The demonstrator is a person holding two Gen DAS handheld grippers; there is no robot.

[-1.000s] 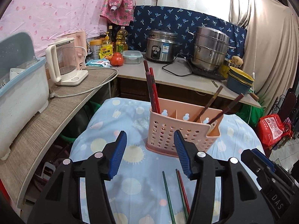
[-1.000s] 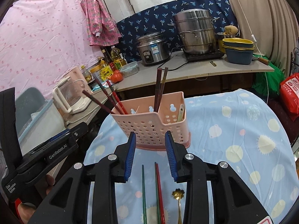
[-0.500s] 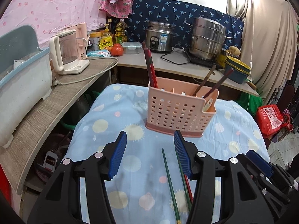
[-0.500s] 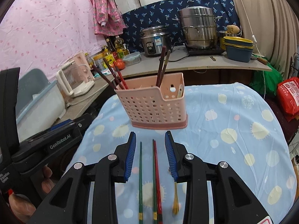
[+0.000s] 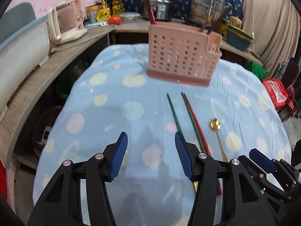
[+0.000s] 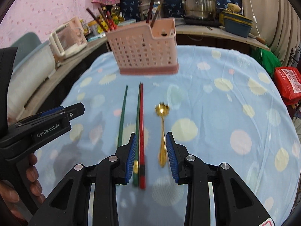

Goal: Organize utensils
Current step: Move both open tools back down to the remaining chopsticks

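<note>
Both grippers hover over the counter [image 6: 235, 98], which wears a blue dotted cloth. The left gripper [image 5: 151, 155] has its jaws released, wide apart, with only cloth between them. The right gripper [image 6: 150, 157] also has its jaws released, narrower, and between them show the near ends of a green chopstick [image 6: 137, 124] and a red chopstick [image 6: 141, 128] lying side by side; whether the pads touch them I cannot tell. Another green chopstick [image 6: 122, 116] lies at nine o'clock of that pair, a gold spoon [image 6: 162, 131] at three o'clock. At twelve o'clock stands the pink caddy [image 6: 144, 50], dark chopsticks [image 6: 150, 5] upright inside. A hand [image 6: 28, 179] holds the left gripper.
</note>
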